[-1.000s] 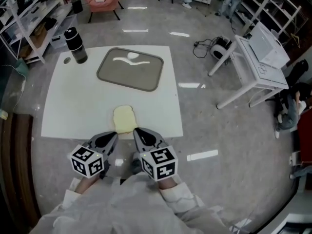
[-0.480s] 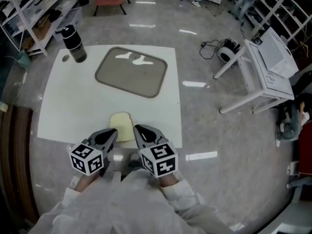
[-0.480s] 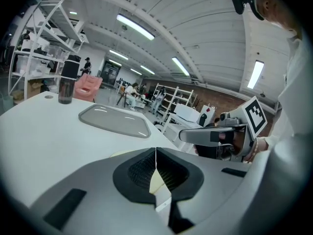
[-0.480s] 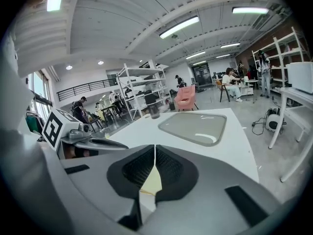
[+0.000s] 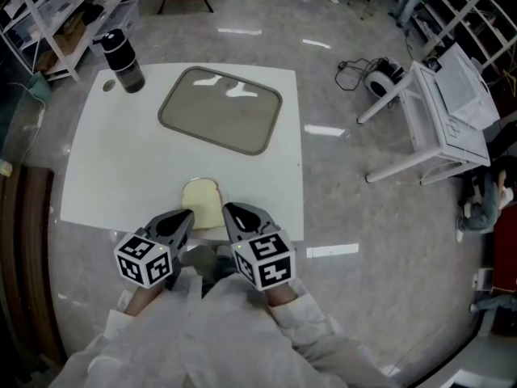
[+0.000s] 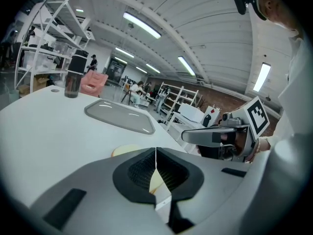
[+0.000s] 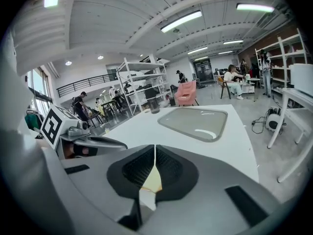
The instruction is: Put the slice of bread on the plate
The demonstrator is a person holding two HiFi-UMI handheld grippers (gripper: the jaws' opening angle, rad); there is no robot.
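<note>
A pale slice of bread lies flat on the white table, close to its near edge. The grey rectangular plate sits at the far middle of the table, with nothing on it. My left gripper and right gripper hover side by side at the near edge, just behind the bread, one at each near corner. Both are shut with nothing held. In the left gripper view the bread shows past the left gripper. In the right gripper view a sliver of bread shows below the right gripper.
A black bottle stands at the table's far left corner beside a small round mark. A white folding rack and cables stand on the floor to the right. Shelving lines the far left wall.
Both grippers stay shut at the table's near edge. The head view has shifted a little, and the bread now sits slightly closer between the two gripper tips. The bread has not moved on the table.
</note>
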